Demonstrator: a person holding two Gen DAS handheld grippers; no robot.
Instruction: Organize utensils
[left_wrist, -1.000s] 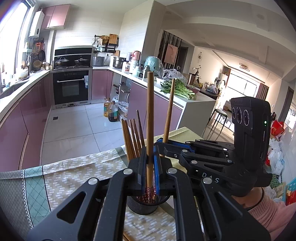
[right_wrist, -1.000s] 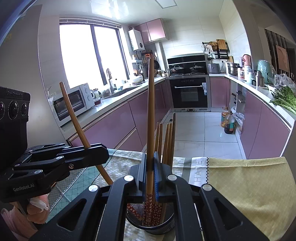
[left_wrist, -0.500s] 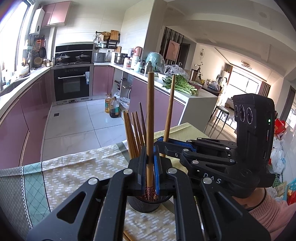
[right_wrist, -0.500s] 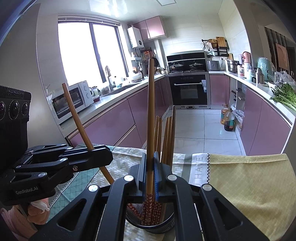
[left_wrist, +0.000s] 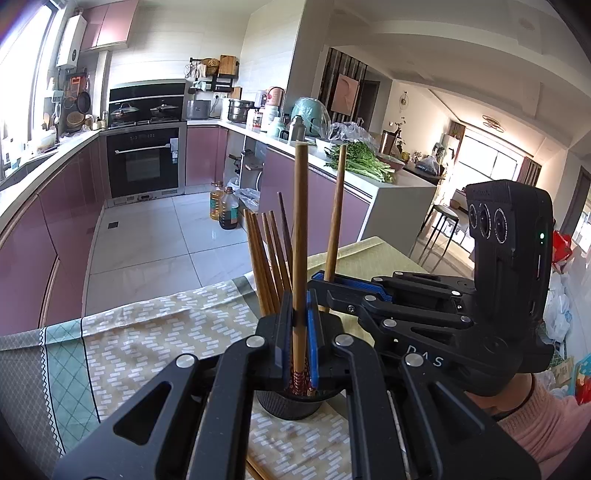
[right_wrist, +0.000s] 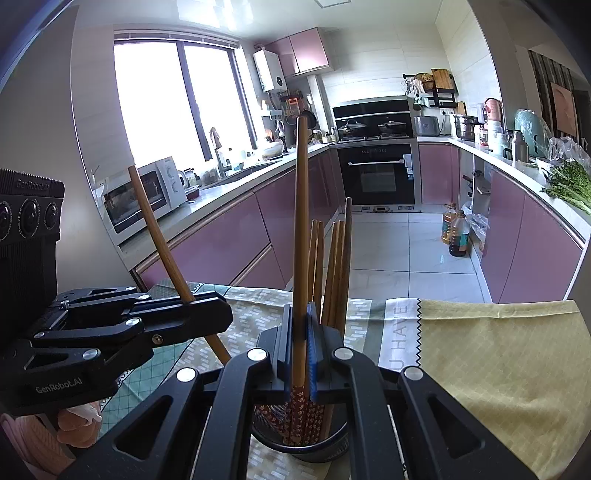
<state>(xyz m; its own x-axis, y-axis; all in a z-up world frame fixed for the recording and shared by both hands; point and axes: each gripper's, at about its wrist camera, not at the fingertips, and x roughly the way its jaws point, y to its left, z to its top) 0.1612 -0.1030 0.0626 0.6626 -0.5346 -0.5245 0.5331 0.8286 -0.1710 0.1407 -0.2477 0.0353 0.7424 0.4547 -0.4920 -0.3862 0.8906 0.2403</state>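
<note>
A black mesh holder stands on the patterned cloth and holds several wooden chopsticks; it also shows in the right wrist view. My left gripper is shut on one wooden chopstick, upright, its patterned tip inside the holder. My right gripper is shut on another chopstick, tip also in the holder. Each gripper shows in the other's view: the right one beside the holder, the left one at the left.
The table carries a green-and-beige patterned cloth and a yellow cloth. Beyond the table edge lies a tiled kitchen floor with oil bottles, purple cabinets and an oven.
Both grippers have sunk slightly with their chopsticks, whose patterned tips now sit lower in the holder. Both stay shut.
</note>
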